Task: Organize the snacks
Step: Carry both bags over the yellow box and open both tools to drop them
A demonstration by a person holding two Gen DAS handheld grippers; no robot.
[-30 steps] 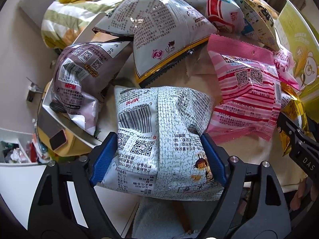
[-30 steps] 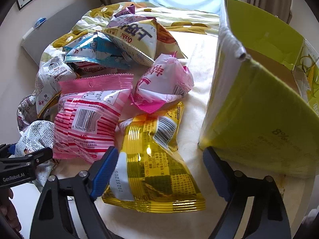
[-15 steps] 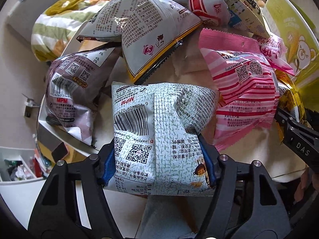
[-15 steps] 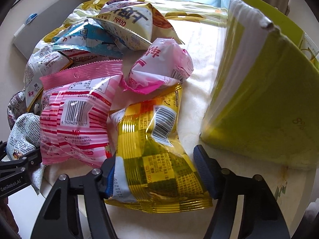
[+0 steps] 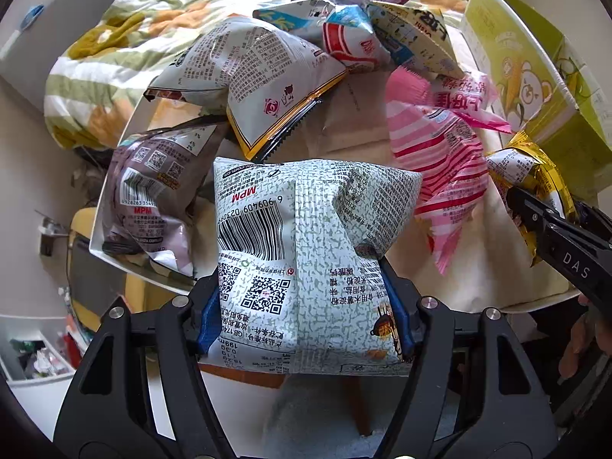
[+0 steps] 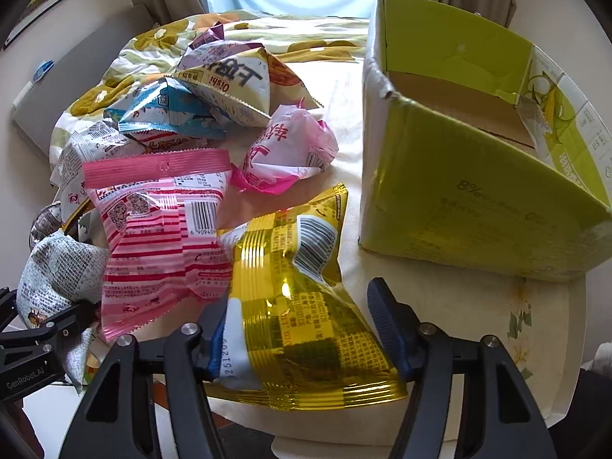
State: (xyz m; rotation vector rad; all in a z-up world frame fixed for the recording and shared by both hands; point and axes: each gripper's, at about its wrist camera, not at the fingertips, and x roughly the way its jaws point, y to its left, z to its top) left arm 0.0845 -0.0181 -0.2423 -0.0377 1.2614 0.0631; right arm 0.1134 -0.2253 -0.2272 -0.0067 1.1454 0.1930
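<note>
Grey-green speckled snack bag [image 5: 306, 260] sits barcode-up at the near edge of the bench [image 5: 497, 267], pinched at its lower end between the blue pads of the left tongs [image 5: 306, 325], which are clenched on it. Gold foil snack bag [image 6: 298, 306] lies flat just beside the box, its near end between the fingers of the right tongs [image 6: 306, 340]; both pads look to be touching the foil, so the tongs read as clamped on it, though the right pad's contact is marginal

Outward: pink striped bag [image 6: 160, 237] overlaps the gold one on its left; crumpled pink-and-white bag [image 6: 290, 149] just behind it. Further back a heap: blue-and-white bag [image 6: 168, 114], cream triangular Oishi bag [image 6: 233, 80], white bag with yellow edge [image 5: 260, 76], grey-purple bag [image 5: 153, 191] hanging over the bench edge. Floral quilt [image 5: 126, 46] on the bed beyond

Yellow-green cardboard box [image 6: 478, 199] stands open-topped on the bench's right side; the interior that shows holds no snacks

Progress, as judged: barely begun. Two bags gripped, none boxed; about six more remain loose
</note>
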